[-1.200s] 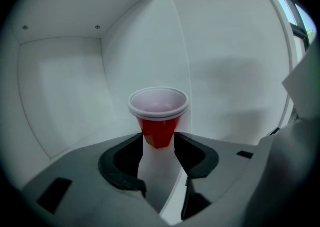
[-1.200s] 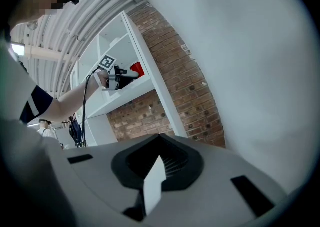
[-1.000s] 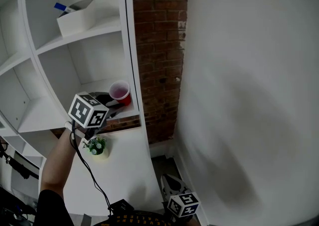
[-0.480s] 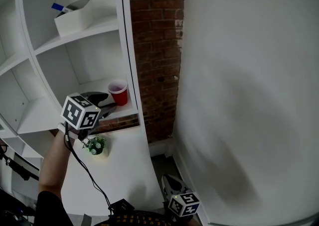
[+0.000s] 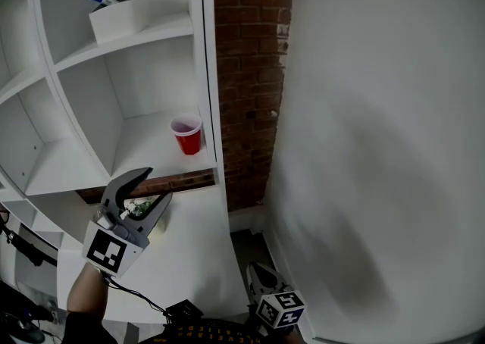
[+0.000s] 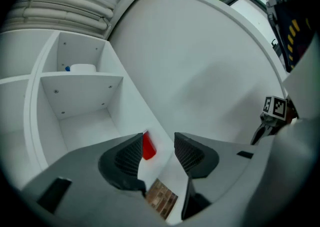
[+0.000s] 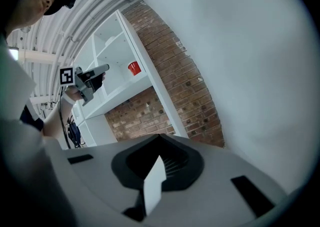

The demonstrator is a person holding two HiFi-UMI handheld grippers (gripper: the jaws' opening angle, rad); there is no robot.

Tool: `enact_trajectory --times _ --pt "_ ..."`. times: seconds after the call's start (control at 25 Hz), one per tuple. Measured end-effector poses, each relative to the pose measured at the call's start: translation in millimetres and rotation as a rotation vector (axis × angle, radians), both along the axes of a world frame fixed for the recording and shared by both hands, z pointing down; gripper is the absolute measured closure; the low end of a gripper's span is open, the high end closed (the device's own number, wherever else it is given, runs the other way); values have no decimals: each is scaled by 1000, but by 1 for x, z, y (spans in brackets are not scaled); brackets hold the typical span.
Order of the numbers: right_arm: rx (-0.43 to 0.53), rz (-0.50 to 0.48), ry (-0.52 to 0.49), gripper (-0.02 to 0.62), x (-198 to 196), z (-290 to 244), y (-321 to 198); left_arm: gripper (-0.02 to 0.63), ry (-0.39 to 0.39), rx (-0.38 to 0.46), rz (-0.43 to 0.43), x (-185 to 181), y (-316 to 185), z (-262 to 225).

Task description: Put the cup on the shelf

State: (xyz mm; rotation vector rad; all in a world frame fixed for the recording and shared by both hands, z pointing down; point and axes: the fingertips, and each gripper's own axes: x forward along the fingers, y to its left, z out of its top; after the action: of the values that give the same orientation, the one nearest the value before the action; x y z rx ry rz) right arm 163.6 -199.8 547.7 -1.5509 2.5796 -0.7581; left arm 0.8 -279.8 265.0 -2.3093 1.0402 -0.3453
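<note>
A white box (image 5: 121,20) with a blue-tipped thing in it sits on the upper board of the white shelf (image 5: 163,32), far left. Below it, at the lower left, the left tongs (image 5: 158,185) hover over the white counter (image 5: 193,259). They are open with nothing between them, and their own view shows only the far cup through the gap. A small green plant (image 5: 139,207) shows just behind these tongs, on the counter.

To the right stands the red cup (image 5: 187,134), upright on the middle board. It is close to the shelf's right-hand upright and near the front edge, and neither pair of tongs touches it. The left tongs are below it and well apart from it.

Further right comes a strip of brick wall (image 5: 246,70), then a plain white wall (image 5: 379,145). The right tongs (image 5: 256,273) hang low at the bottom of the head view (marker cube toward the camera). They are closed with nothing in them and far from the cup.
</note>
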Motion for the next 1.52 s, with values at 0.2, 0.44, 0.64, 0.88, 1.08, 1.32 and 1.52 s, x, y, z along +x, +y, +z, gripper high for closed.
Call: enact_trajectory --times 0.2,0.44,0.64,0.88,1.08,1.32,1.52 --pt "12 -3 19 591 0 -7 -3 425 128 -234 -11 -4 29 89" --pt "16 11 22 591 -1 -15 -6 604 283 -470 -10 -3 61 156" --pt "104 -111 87 591 -45 -35 4 604 376 -604 -9 15 88 194" --pt "149 -297 170 591 -98 -30 27 603 377 -694 60 42 111 225" --pt "139 -277 166 591 -95 -31 22 603 312 -675 87 46 117 234" --pt "158 -273 159 591 -96 -36 25 603 289 -681 95 46 114 238" --pt "173 -241 165 591 -88 -39 25 603 279 -694 126 56 114 234"
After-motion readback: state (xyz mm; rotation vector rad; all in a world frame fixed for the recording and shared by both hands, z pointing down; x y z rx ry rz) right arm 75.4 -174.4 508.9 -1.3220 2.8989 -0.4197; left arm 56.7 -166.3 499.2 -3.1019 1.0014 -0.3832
